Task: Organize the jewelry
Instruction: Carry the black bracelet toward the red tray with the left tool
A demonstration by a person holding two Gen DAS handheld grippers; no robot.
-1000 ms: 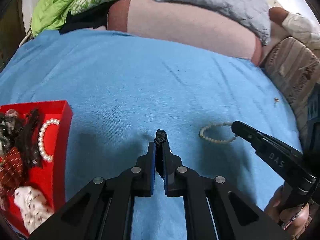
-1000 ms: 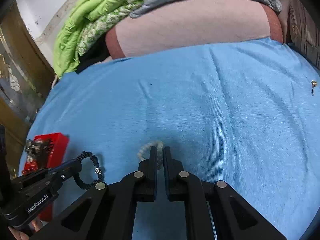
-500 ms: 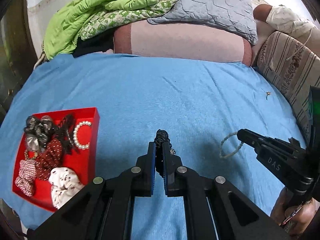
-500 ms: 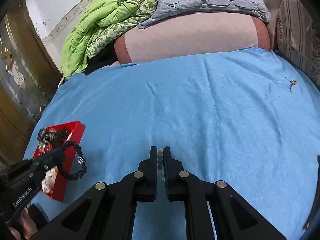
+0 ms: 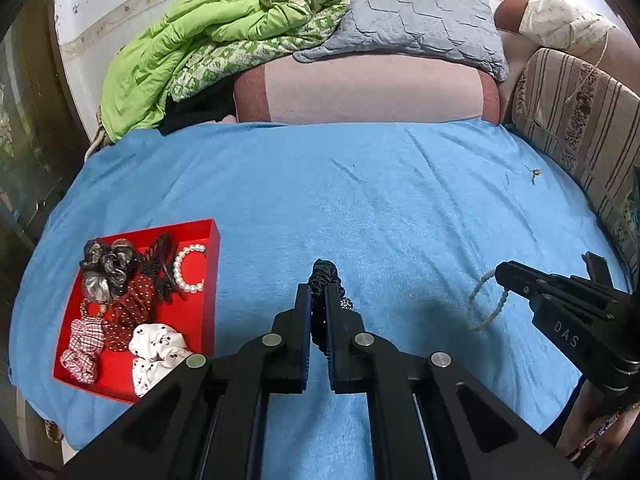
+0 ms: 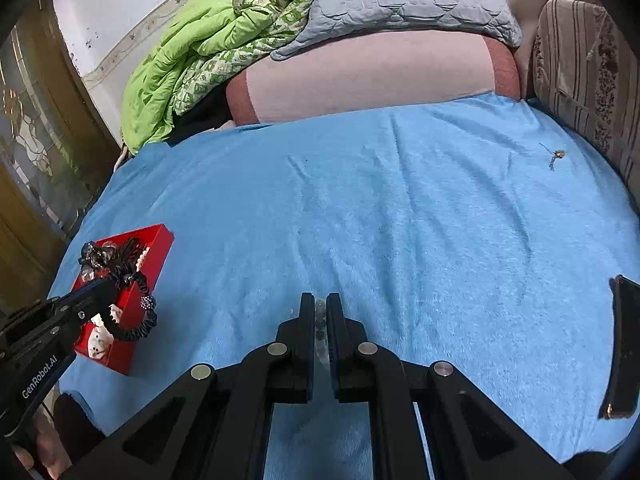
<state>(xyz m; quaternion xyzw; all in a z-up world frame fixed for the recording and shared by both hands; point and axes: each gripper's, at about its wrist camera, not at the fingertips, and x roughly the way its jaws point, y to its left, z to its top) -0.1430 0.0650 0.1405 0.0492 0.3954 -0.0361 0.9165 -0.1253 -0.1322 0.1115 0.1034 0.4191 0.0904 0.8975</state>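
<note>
My left gripper (image 5: 318, 294) is shut on a black beaded bracelet (image 5: 325, 276), held above the blue sheet; it hangs as a loop (image 6: 134, 320) in the right wrist view. My right gripper (image 6: 320, 304) is shut on a pale pearl bracelet (image 6: 320, 322), which dangles from its tip (image 5: 486, 304) in the left wrist view. A red tray (image 5: 210, 276) at the left holds a white pearl bracelet (image 5: 186, 266), scrunchies and other hair pieces. The tray also shows in the right wrist view (image 6: 158, 252).
A small earring-like piece (image 5: 534, 174) lies on the blue sheet (image 5: 380, 208) at the far right. Pillows and a green quilt (image 5: 192, 52) are piled at the back. A striped cushion (image 5: 580, 120) lies right. A dark phone (image 6: 622, 344) lies at the right edge.
Both grippers have risen and pulled back from the sheet with their bracelets. The pearl bracelet has been lifted off the sheet. More of the bed and red tray is in view.
</note>
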